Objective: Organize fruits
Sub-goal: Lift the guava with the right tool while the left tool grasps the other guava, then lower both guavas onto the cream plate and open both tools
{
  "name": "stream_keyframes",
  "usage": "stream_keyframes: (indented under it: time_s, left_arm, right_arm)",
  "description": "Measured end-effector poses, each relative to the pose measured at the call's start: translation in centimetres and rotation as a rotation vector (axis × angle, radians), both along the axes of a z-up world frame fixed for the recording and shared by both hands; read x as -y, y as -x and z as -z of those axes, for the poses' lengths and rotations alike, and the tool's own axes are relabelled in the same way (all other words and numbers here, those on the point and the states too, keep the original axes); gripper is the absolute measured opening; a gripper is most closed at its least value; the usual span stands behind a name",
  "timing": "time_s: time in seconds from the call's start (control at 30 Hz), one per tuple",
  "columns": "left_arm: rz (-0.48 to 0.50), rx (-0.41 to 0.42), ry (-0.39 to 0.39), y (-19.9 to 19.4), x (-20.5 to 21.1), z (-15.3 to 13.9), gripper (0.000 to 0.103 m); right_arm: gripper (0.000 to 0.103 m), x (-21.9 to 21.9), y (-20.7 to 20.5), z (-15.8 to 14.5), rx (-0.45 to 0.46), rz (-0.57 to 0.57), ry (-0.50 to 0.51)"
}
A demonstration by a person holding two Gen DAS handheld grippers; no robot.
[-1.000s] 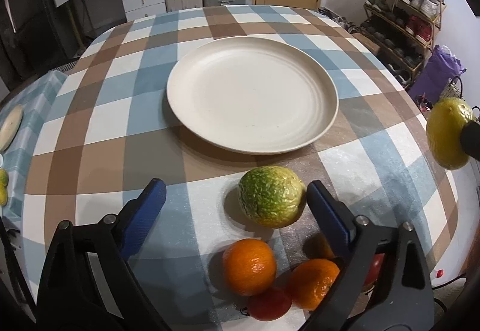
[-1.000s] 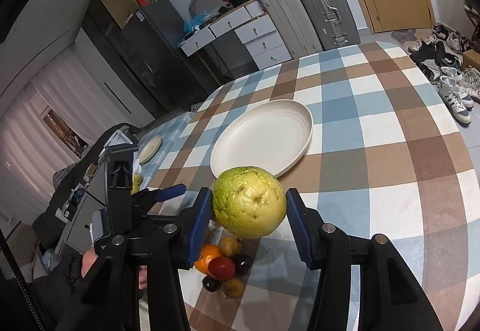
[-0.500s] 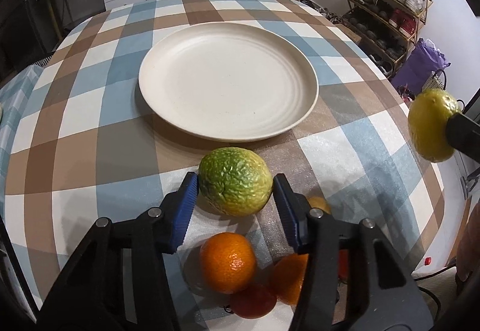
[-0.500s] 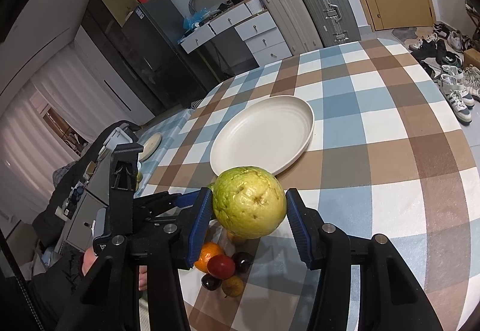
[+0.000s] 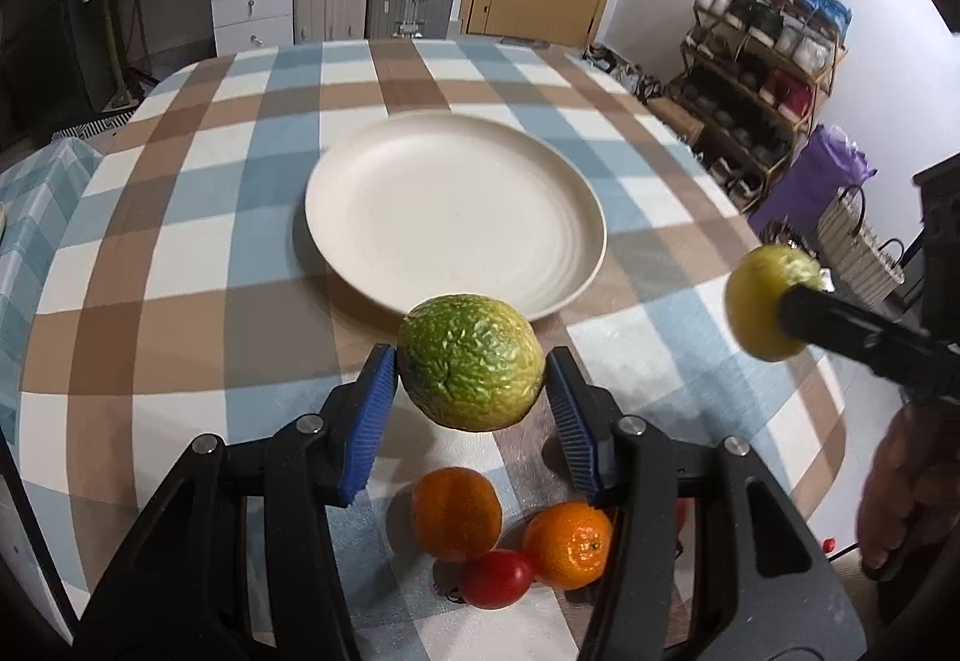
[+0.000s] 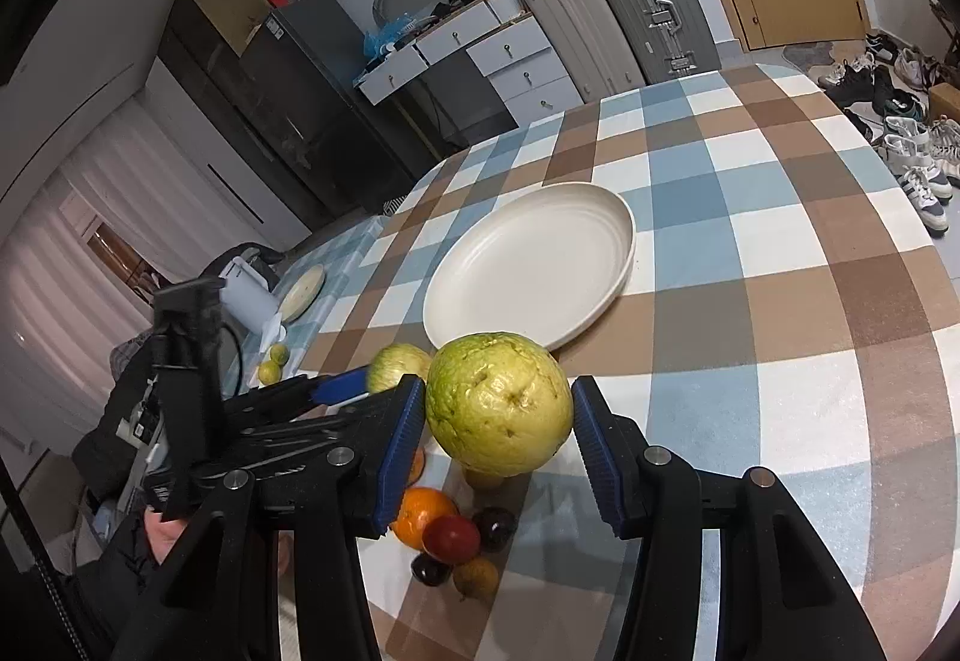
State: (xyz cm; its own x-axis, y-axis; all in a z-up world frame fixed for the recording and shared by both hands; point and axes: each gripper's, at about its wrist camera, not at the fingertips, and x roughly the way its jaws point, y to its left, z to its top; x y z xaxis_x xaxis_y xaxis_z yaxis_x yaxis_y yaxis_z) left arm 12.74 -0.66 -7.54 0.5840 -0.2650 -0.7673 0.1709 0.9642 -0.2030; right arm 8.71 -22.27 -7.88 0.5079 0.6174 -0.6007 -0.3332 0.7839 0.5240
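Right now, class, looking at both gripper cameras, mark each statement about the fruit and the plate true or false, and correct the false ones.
1. The white plate has fruit on it. False: it is bare.
2. The left gripper holds a bumpy green fruit above the table. True.
3. The right gripper is empty. False: it is clamped on a yellow-green fruit.
4. Two oranges and a small red fruit lie on the checked tablecloth. True.
5. The oranges sit beyond the plate. False: they lie nearer the cameras than it.
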Motion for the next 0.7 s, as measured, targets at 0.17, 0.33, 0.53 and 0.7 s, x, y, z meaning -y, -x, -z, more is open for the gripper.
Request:
stream_keyframes:
  time_s: [0.17,0.33,0.53,0.7]
  left_arm:
    - [0.001,0.033,0.030,-1.3,-1.2,-2.1,0.049]
    - [0.032,0.044,0.030,-4.5,-1.7,-3.6,0.049]
    - [0.063,0.004,0.025,-9.6,-1.5,-2.6,0.049]
    - [0.099,-0.008,-0.003,-13.7,-0.9,-1.3,0.049]
  right_arm:
    - [0.051,-0.8,-1.3,-0.1,-0.010,-0.003,-0.019]
    - [0.051,-1.9,-3.9,-0.6,0.005,-0.014,-0.004]
    - [0.051,-3.6,-8.2,-0.6,0.024,-0.038,0.046]
    - [0.051,-4.9,-12.3,0.8,0.016,-0.055,0.104]
